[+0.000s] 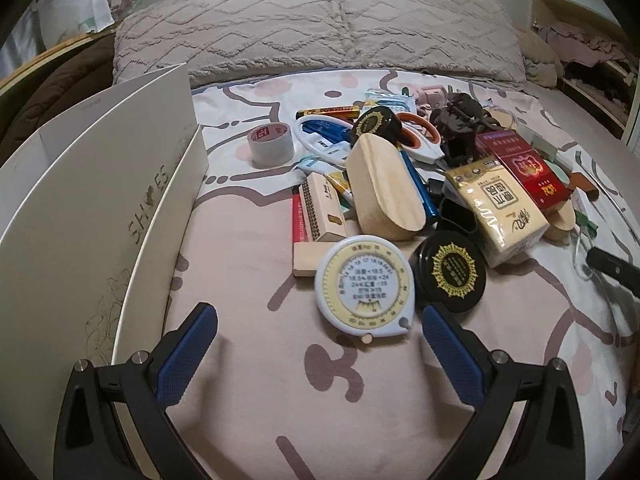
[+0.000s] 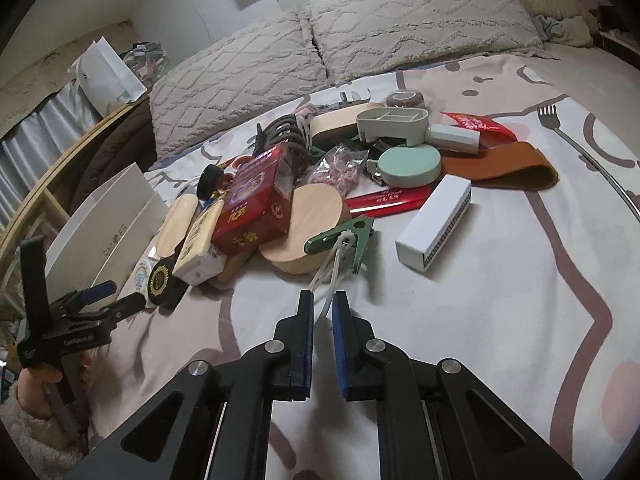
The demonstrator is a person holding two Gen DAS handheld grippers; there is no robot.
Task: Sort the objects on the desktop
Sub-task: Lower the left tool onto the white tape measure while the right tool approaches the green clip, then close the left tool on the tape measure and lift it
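A heap of small objects lies on the bed sheet. My left gripper is open, its blue fingers either side of a round white tape measure just ahead. A black round tin touches the right finger. My right gripper is nearly shut around a white cord tied to a green clip; whether the pads pinch the cord I cannot tell. The left gripper also shows in the right wrist view.
A white shoe box stands open at the left. The heap holds a wooden block, tape roll, scissors, red carton, white box, brown strap. Pillows lie behind.
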